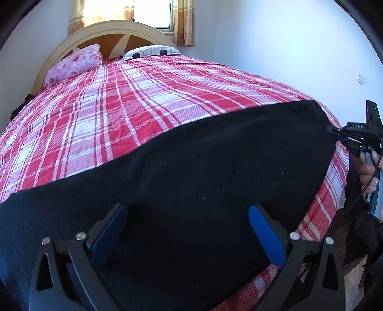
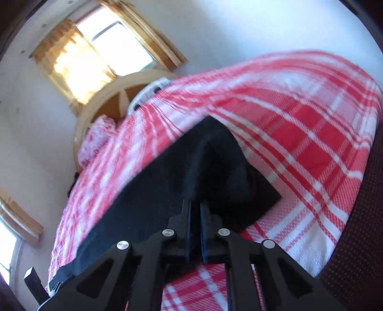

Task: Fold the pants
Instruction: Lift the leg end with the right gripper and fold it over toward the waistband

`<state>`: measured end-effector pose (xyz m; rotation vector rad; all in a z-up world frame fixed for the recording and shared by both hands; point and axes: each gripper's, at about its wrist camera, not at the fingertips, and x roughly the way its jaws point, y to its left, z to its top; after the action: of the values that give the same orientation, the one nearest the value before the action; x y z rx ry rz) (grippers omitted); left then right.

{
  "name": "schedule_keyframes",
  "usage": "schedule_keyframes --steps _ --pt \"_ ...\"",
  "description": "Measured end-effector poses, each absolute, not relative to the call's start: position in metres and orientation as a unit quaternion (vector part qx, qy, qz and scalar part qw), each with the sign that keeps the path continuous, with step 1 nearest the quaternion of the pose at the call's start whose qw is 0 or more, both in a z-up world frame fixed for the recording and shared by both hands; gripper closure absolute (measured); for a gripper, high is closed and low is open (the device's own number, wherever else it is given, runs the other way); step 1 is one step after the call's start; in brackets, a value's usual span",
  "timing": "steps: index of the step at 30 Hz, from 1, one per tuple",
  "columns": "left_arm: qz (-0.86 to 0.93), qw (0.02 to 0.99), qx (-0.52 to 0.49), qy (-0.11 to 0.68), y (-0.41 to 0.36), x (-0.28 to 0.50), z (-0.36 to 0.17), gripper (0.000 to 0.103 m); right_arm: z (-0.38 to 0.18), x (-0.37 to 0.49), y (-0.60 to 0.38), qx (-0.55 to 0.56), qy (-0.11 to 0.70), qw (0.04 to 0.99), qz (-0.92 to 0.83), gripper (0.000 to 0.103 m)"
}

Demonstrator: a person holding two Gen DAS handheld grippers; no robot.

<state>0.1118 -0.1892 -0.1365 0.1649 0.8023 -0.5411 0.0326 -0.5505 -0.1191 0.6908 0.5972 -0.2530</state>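
Black pants (image 1: 203, 172) lie stretched along the near edge of a bed with a red and white plaid cover (image 1: 134, 100). My left gripper (image 1: 188, 211) is open, its blue pads (image 1: 265, 236) spread just above the black cloth. My right gripper (image 1: 331, 130) shows at the right in the left wrist view, shut on the far end of the pants. In the right wrist view the right gripper (image 2: 195, 205) is shut on the pants (image 2: 182, 172), lifting a corner into a peak. The left gripper (image 2: 53, 287) appears at the bottom left there.
A pink floral pillow (image 1: 74, 63) and a white patterned pillow (image 1: 150, 51) lie against the wooden headboard (image 1: 119, 32). A window with curtains (image 1: 153, 12) is behind. White walls surround the bed. A person's hand (image 1: 368, 172) holds the right gripper.
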Motion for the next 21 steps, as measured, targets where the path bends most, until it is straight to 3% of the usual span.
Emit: schedule_keyframes --steps 2,3,5,16,21 --pt "-0.262 0.881 0.08 0.385 -0.189 0.112 -0.137 0.0 -0.121 0.027 -0.559 0.36 0.28 0.883 -0.11 0.086" --pt "-0.263 0.881 0.081 0.384 -0.189 0.111 -0.137 0.0 -0.12 0.024 -0.561 0.362 0.278 0.883 -0.112 0.067" --pt "-0.266 0.881 0.082 0.383 -0.188 0.111 -0.137 0.0 -0.118 0.015 -0.565 0.361 0.269 0.883 -0.132 0.046" --pt "-0.268 0.881 0.08 0.382 -0.187 0.111 -0.137 0.0 -0.113 -0.016 -0.597 0.391 0.245 0.862 -0.209 0.046" --pt "-0.267 0.881 0.08 0.382 -0.186 0.111 -0.137 0.0 -0.122 0.006 -0.593 0.373 0.286 0.859 -0.203 0.044"
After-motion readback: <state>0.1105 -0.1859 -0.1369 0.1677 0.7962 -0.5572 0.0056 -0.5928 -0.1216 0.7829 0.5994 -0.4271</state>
